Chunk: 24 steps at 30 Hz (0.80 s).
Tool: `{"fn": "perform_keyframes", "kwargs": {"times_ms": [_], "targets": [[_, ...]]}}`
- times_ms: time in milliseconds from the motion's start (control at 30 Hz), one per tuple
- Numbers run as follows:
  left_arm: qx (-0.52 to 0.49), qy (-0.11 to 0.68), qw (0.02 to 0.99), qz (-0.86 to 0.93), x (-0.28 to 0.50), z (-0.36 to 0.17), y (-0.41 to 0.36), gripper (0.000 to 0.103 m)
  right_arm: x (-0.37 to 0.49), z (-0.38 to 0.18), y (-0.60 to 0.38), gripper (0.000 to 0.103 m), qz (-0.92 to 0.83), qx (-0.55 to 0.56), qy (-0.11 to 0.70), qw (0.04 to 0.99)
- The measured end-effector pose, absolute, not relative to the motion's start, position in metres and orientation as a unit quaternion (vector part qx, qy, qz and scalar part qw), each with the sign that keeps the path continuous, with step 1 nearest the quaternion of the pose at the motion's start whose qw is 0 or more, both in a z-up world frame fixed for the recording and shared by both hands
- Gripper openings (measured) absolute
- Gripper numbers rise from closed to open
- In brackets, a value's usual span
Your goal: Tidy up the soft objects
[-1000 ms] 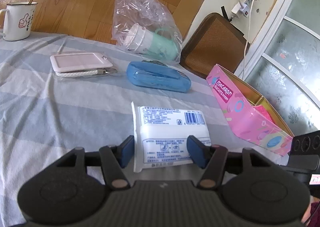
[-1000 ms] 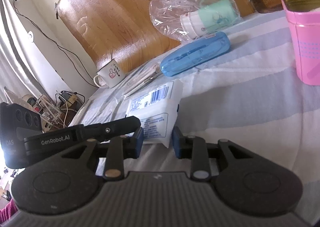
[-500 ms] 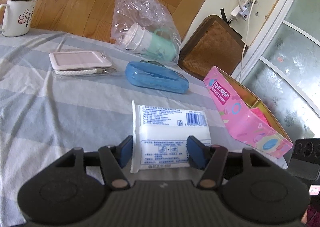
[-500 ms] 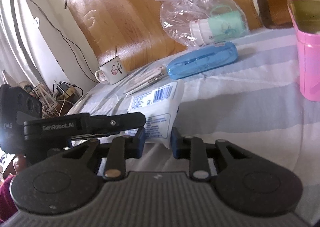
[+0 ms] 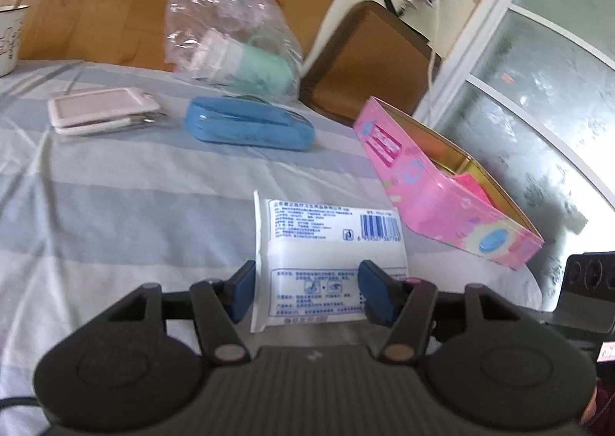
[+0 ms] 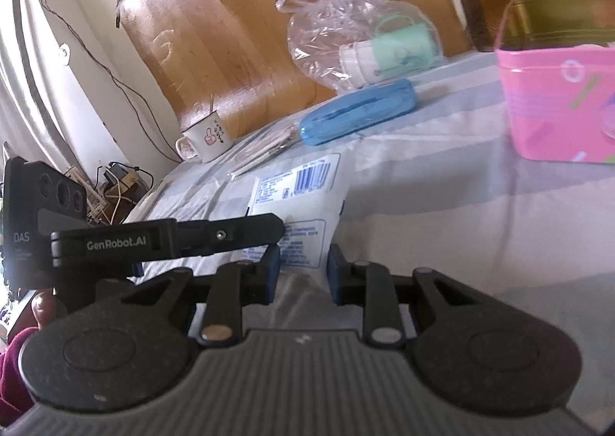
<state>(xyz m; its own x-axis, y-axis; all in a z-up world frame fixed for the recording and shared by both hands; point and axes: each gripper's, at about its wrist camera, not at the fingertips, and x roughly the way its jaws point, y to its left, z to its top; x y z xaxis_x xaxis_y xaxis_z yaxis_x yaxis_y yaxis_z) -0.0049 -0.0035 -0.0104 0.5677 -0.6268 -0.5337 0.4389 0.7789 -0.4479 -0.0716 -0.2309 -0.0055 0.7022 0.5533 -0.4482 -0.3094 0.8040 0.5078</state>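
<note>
A white tissue pack [image 5: 326,236] with blue print and a barcode is held between both grippers above the striped cloth. My left gripper [image 5: 307,282] has its blue pads on the pack's near end, one on each long side. Its jaws are opening slightly, and the pack is still between them. My right gripper [image 6: 301,267] is shut on the near corner of the same pack [image 6: 303,198]. One of the left gripper's fingers [image 6: 230,232] crosses that view over the pack. An open pink tin [image 5: 442,198] stands to the right, close ahead in the right wrist view [image 6: 557,101].
On the striped cloth [image 5: 115,224] lie a blue case [image 5: 250,125] and a white card holder [image 5: 100,109]. Behind them sits a clear plastic bag [image 5: 230,36] with a mint cup inside. A white mug [image 6: 207,136] stands at the far left. A brown chair back [image 5: 365,59] rises beyond the edge.
Both grippers have shifted with the pack toward the pink tin, which is now nearer the middle of both views. The mug has slid to the left edge of the left wrist view.
</note>
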Motion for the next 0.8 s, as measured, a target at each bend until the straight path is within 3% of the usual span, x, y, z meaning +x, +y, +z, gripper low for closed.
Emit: {"fn": "perform_keyframes", "kwargs": {"times_ms": [100, 300, 433, 500, 667, 800], "targets": [[-0.127, 0.351, 0.876, -0.306, -0.006, -0.01, -0.008, 0.064, -0.074, -0.008, -0.235, 0.04, 0.231, 0.204, 0.3, 0.903], [-0.138, 0.353, 0.873, -0.307, -0.004, -0.011, -0.004, 0.064, -0.075, -0.002, -0.234, 0.052, 0.229, 0.164, 0.281, 0.918], [-0.138, 0.354, 0.873, -0.306, -0.003, -0.01, -0.004, 0.064, -0.074, -0.001, -0.227, 0.054, 0.233, 0.136, 0.281, 0.921], [-0.138, 0.354, 0.872, -0.309, -0.003, -0.01, -0.004, 0.066, -0.075, -0.002, -0.225, 0.061, 0.238, 0.124, 0.282, 0.921], [-0.137, 0.353, 0.871, -0.312, -0.003, -0.01, -0.003, 0.076, -0.076, -0.004, -0.215, 0.062, 0.241, 0.083, 0.284, 0.924], [-0.138, 0.353, 0.871, -0.313, -0.004, -0.01, -0.003, 0.076, -0.076, -0.005, -0.21, 0.063, 0.237, 0.067, 0.281, 0.927]]}}
